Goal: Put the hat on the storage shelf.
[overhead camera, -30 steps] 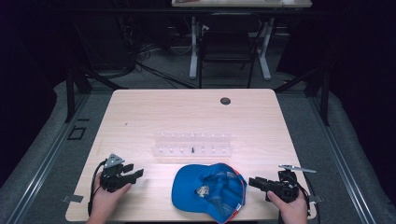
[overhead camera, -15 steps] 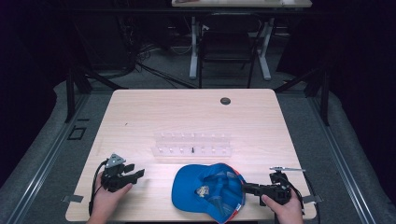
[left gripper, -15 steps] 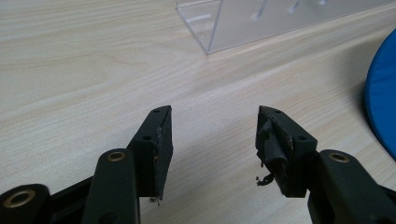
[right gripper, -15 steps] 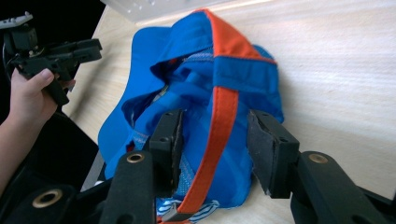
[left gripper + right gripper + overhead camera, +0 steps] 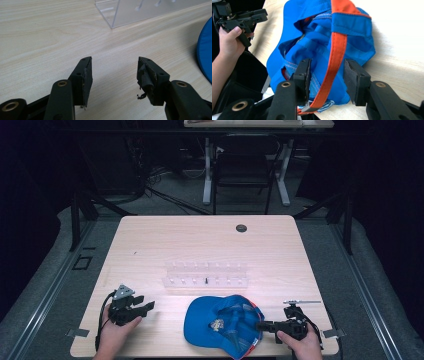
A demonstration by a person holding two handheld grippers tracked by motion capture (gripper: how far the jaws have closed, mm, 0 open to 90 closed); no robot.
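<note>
Right gripper view: the right tool [image 5: 327, 75] straddles the orange-trimmed edge of the blue cap [image 5: 322, 42].
Right tool state: jaws part open, just been closing, pads not yet pressing the cap's fabric between them.
Left tool [image 5: 113, 75]: jaws wide apart, nothing between them, over bare worktop [image 5: 37, 37].
Cap place: between both tools, nearer the right one.
Clear rack [image 5: 206, 274]: beyond the cap.

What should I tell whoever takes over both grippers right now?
Left gripper: open, holding nothing, resting near the table's front left.
Right gripper: jaws have just been closing around the orange strap of the blue cap, pads not yet pressing.
Cap lies upside down at the front edge, in front of the clear rack.
Done: right gripper lined up on the strap.
Left: close, lift the cap.
</note>
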